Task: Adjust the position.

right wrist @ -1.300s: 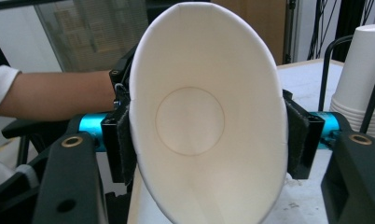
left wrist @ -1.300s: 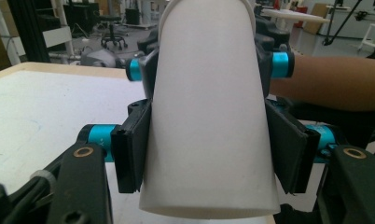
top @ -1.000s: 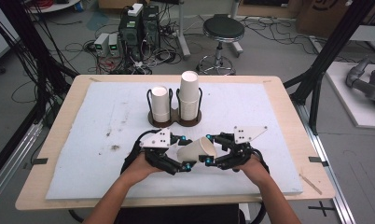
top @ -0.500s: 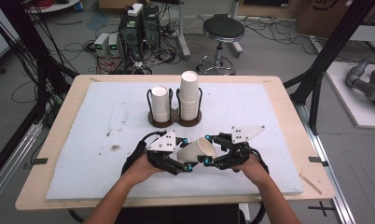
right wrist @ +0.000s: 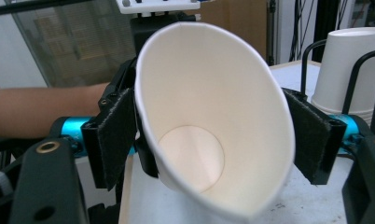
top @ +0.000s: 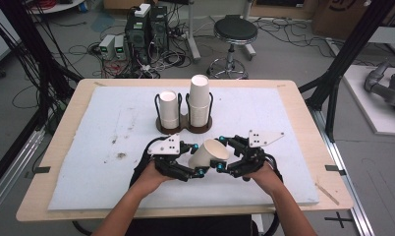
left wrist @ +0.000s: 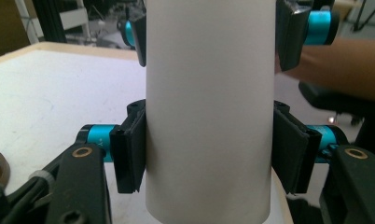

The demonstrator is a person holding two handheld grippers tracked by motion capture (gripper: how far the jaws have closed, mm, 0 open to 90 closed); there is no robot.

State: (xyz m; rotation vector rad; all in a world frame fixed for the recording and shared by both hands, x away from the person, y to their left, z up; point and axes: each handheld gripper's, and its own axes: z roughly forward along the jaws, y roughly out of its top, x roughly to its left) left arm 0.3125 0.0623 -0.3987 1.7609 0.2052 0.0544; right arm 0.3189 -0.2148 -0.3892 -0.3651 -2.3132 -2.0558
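paper cup (top: 209, 153) clamped in left jaws, right jaws opening

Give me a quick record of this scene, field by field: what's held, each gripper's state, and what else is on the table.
held: paper cup, tilted above the mat, mouth toward the right gripper
left gripper: shut on the cup's lower part
right gripper: jaws just opened, pads beside the rim, seemingly off it
holder: two rings, cups in each
right stack: taller than the left stack
surface: white mat
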